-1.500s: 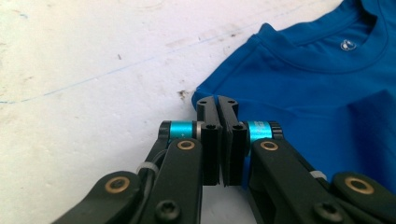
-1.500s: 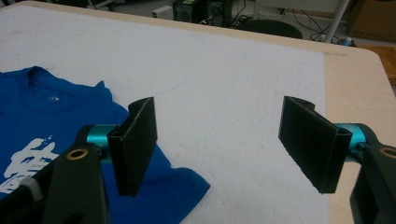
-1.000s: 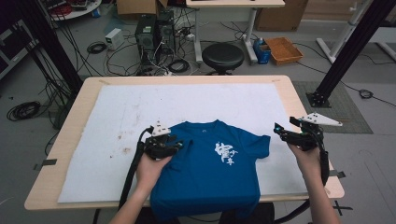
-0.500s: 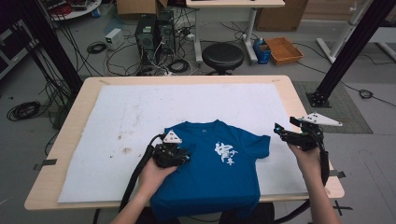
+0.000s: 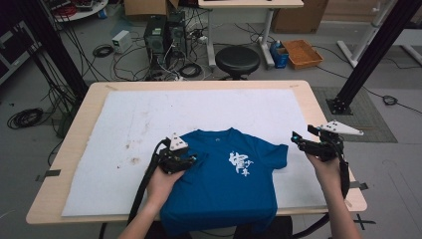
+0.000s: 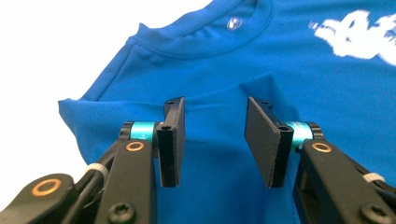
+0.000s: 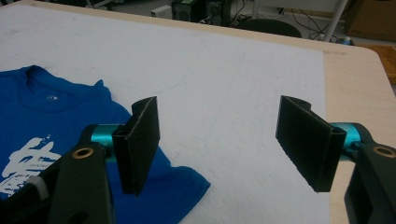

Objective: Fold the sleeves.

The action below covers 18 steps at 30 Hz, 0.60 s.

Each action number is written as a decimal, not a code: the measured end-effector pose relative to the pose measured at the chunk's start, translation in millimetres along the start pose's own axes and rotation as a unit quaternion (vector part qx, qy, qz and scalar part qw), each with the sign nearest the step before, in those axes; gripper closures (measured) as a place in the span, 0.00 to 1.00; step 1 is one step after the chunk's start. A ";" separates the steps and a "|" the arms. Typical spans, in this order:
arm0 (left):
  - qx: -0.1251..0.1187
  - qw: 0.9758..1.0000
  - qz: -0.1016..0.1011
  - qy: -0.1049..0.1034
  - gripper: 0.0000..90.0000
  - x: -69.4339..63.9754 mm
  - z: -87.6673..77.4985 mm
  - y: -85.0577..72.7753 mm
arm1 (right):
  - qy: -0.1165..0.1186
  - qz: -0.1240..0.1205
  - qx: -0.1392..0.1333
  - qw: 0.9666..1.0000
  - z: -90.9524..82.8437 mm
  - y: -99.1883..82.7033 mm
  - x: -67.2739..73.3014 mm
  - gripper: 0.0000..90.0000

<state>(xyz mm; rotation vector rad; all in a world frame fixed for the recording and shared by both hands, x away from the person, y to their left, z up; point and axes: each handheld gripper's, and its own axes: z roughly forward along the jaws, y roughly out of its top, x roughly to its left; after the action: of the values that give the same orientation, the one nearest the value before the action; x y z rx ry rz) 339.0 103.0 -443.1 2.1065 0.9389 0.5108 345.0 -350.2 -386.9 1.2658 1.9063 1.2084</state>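
Two grippers work over a blue T-shirt [image 5: 226,184] lying collar-up at 6 o'clock on the white mat [image 5: 124,124], its hem hanging over the near table edge. The left gripper [image 6: 215,140] hovers at the shirt's 9 o'clock shoulder, where the sleeve is folded in; its jaws have just been opening and grip nothing. The right gripper [image 7: 224,140] hangs at 3 o'clock, just beside the other sleeve, jaws wide and empty.
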 end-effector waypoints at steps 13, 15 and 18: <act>-0.032 0.999 -0.013 0.009 0.55 3.9 -12.0 -1.5 | 0.000 0.008 0.000 1.000 -0.2 -2.9 -2.2 0.34; -0.066 0.997 -0.029 0.005 0.55 12.3 -28.1 -2.3 | -0.001 0.016 0.006 1.000 0.8 -6.1 -2.0 0.37; -0.085 0.996 -0.041 0.002 0.55 19.1 -39.8 -4.2 | -0.002 0.022 0.015 1.000 3.0 -11.0 -0.4 0.45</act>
<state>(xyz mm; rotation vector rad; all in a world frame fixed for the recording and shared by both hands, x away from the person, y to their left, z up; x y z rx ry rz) 325.3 138.4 -420.3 1.9078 0.9461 0.5348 342.9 -351.1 -398.1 1.3322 1.9084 1.2024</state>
